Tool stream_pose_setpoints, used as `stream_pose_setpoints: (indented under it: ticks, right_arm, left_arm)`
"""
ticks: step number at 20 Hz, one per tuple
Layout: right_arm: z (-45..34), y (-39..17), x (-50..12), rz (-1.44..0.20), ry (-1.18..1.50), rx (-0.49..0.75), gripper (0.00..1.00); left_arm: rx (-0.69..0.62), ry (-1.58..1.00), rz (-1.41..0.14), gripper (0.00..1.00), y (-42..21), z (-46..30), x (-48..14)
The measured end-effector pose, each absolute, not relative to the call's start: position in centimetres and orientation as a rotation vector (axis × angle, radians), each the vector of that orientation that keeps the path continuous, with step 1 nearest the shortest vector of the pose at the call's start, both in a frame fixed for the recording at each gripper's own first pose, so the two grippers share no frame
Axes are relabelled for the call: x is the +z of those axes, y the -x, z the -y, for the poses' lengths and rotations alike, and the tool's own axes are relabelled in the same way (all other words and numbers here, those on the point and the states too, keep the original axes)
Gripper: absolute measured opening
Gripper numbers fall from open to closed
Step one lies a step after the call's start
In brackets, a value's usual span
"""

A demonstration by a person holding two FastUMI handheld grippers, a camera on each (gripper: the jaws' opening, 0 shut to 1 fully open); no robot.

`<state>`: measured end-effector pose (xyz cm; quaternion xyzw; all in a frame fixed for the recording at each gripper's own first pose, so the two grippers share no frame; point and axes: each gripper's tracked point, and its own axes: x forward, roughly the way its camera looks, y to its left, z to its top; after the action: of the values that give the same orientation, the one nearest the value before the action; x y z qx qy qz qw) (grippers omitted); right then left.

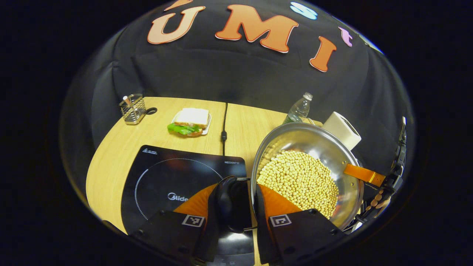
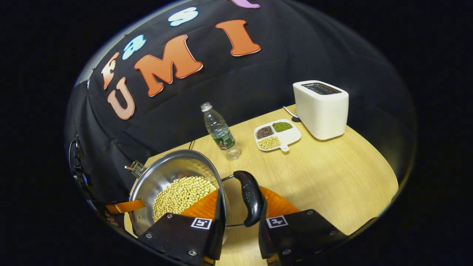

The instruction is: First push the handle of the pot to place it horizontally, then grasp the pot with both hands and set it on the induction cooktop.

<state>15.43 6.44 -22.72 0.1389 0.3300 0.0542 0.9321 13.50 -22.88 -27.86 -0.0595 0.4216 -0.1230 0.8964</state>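
The pot, a steel pan heaped with pale beans, appears lifted, hanging just beside the induction cooktop and a little above the desk, though how far off the surface it is cannot be told for certain. The left tool is pinching the dark side handle on the cooktop side of the pot, one finger tucked against the pot's rim so the grip sits close to the load. The right tool pinches the opposite handle on the side away from the cooktop, its inner finger likewise lying against the pot wall. Taking both handles spreads the weight and keeps the pan level, which matters with loose beans piled near the rim. By my reading, the handle step is done and the carry is under way, with only the move across onto the cooktop's ring left. Beyond the pot from the cooktop stand a water bottle, a divided dish of grains and a toaster, all well apart from the path; behind the cooktop lie a sandwich and a wire holder.
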Motion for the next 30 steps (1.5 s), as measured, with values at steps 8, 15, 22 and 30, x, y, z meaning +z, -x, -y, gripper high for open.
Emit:
stream_pose_setpoints:
  ticks: [8,15,22,30]
  right_arm:
    - [-13.1,-14.0,-21.5,-0.674,-0.286,0.184,0.39]
    - [-19.3,-13.4,-22.6,-0.706,-0.295,0.243,0.39]
    - [-24.7,-12.8,-25.0,-0.744,-0.293,0.271,0.39]
    - [-28.1,-12.0,-27.1,-0.789,-0.287,0.284,0.39]
  left_arm:
    - [-0.189,0.143,-0.858,0.5,-12.2,16.2,-25.1]
    - [-0.125,0.161,-0.879,0.5,-11.2,14.3,-23.3]
    - [-0.074,0.201,-0.925,0.51,-10.3,14.9,-23.4]
    - [-0.077,0.163,-0.954,0.5,-10.5,14.4,-22.5]
